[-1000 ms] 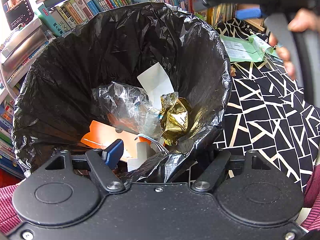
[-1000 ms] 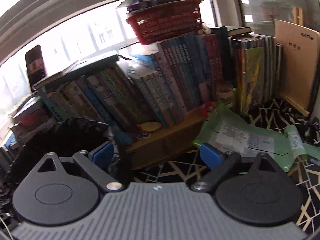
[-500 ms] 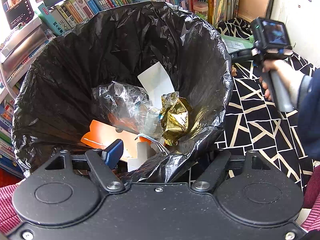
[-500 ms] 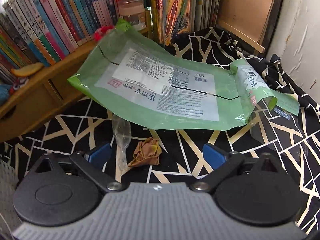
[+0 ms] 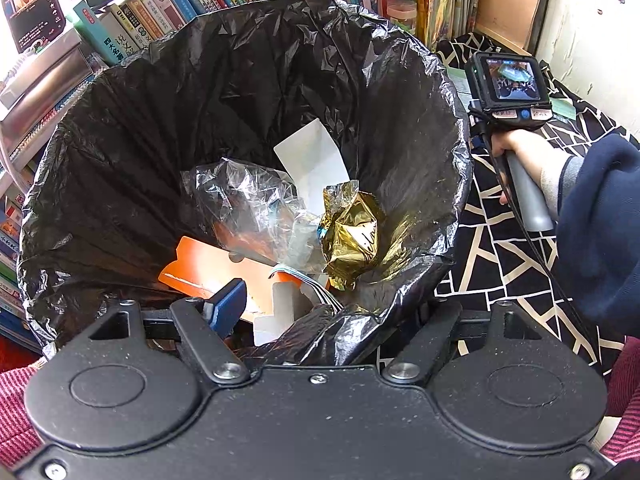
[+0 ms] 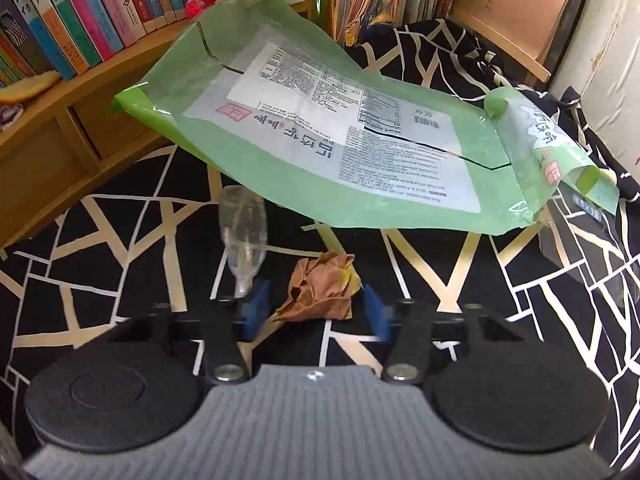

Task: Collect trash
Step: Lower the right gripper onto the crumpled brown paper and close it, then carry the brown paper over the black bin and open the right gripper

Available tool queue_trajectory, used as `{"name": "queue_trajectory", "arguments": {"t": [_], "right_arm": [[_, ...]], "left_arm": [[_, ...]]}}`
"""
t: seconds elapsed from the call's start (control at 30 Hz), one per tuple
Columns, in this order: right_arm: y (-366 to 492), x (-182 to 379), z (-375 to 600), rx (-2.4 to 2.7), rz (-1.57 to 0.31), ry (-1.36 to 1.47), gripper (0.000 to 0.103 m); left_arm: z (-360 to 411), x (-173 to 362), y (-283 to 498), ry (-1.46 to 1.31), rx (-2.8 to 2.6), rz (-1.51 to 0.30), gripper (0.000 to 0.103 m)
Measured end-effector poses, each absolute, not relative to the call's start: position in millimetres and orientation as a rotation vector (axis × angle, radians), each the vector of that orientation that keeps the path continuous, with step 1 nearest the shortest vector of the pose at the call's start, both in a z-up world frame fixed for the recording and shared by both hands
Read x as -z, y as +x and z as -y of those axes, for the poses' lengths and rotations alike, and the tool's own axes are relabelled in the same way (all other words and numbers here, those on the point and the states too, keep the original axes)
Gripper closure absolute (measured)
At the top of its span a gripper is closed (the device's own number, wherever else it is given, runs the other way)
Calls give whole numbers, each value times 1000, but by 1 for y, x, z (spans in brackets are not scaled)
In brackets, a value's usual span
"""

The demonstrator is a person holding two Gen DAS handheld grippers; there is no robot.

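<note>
A black trash bag [image 5: 248, 92] gapes wide in the left wrist view, holding clear plastic, white paper, orange card and a gold foil wrapper [image 5: 352, 236]. My left gripper [image 5: 320, 320] straddles the bag's near rim, one blue pad inside, the other finger hidden behind bunched plastic. In the right wrist view, a crumpled brown paper ball [image 6: 322, 290] lies on the black patterned cloth between the pads of my right gripper [image 6: 316, 310]. Its jaws are closing and stand just clear of the paper. A clear plastic scrap [image 6: 244, 236] lies by the left pad. A large green packet [image 6: 340, 136] lies beyond.
A wooden shelf [image 6: 60, 136] of books [image 6: 92, 12] runs along the back. A brown board [image 6: 516, 12] leans in the corner by a white wall. A hand [image 5: 532, 156] in a dark sleeve holds the right gripper's handle beside the bag.
The right gripper swung down from facing the bookshelf to the cloth, and its jaws narrowed around the brown paper ball. The left gripper and the bag kept still.
</note>
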State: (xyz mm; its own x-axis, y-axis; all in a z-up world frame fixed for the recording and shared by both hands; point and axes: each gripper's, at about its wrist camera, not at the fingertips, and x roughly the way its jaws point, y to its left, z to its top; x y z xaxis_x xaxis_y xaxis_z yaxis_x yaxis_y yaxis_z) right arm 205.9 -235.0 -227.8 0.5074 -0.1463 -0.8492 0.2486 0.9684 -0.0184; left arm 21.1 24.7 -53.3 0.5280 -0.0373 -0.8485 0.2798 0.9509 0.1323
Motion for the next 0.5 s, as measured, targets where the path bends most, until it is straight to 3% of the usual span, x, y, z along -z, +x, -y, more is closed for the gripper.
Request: {"name": "queue_trajectory", "arguments": {"t": [0.03, 0.5], "right_arm": [[205, 226, 234, 242, -1018, 107, 74], [153, 128, 236, 177, -980, 40, 75]], "left_arm": [[-25, 53, 21, 266, 192, -1000, 28], [-27, 54, 23, 248, 192, -1014, 28]]}}
